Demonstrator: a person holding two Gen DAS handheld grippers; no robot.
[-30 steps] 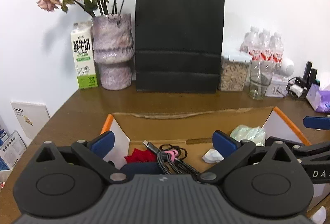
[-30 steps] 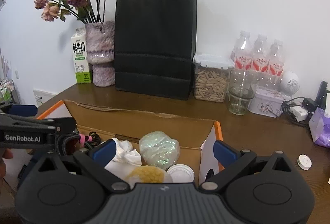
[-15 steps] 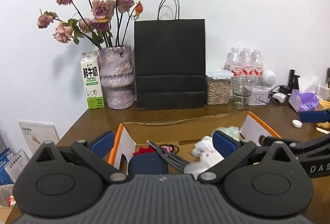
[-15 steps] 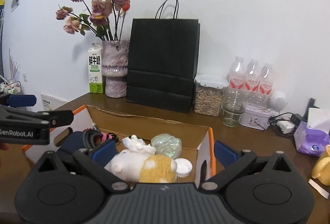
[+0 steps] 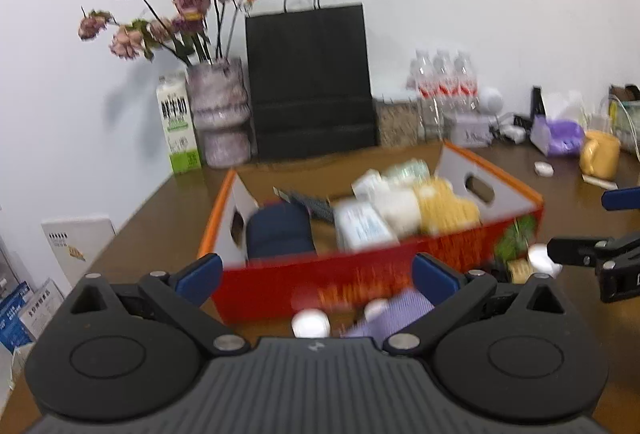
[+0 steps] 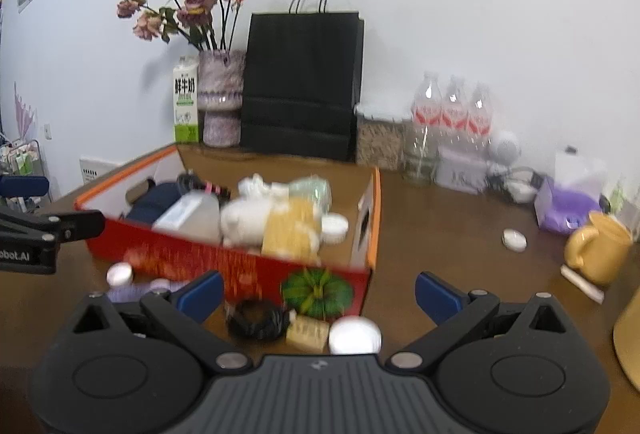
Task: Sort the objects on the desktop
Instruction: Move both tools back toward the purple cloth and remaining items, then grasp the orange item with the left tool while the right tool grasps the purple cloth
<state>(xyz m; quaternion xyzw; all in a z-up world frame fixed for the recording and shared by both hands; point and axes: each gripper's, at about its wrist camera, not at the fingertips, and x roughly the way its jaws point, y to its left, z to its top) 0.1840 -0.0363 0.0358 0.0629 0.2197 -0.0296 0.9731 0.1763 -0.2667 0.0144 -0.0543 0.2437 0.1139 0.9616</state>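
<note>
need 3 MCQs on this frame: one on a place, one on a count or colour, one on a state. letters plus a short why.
1. Where does the green pumpkin sit?
A. inside the box
B. on the table against the box's red front wall
C. beside the vase

2. How many water bottles stand at the wall?
A. one
B. three
C. five

3. What state is the right gripper in?
A. shut on the mug
B. shut on a cable
C. open, holding nothing

Key: 1 B, the pumpkin lies outside the box, at its near right corner. 2 B, three red-labelled bottles stand side by side. 3 C, its blue fingers are spread wide with nothing between them.
</note>
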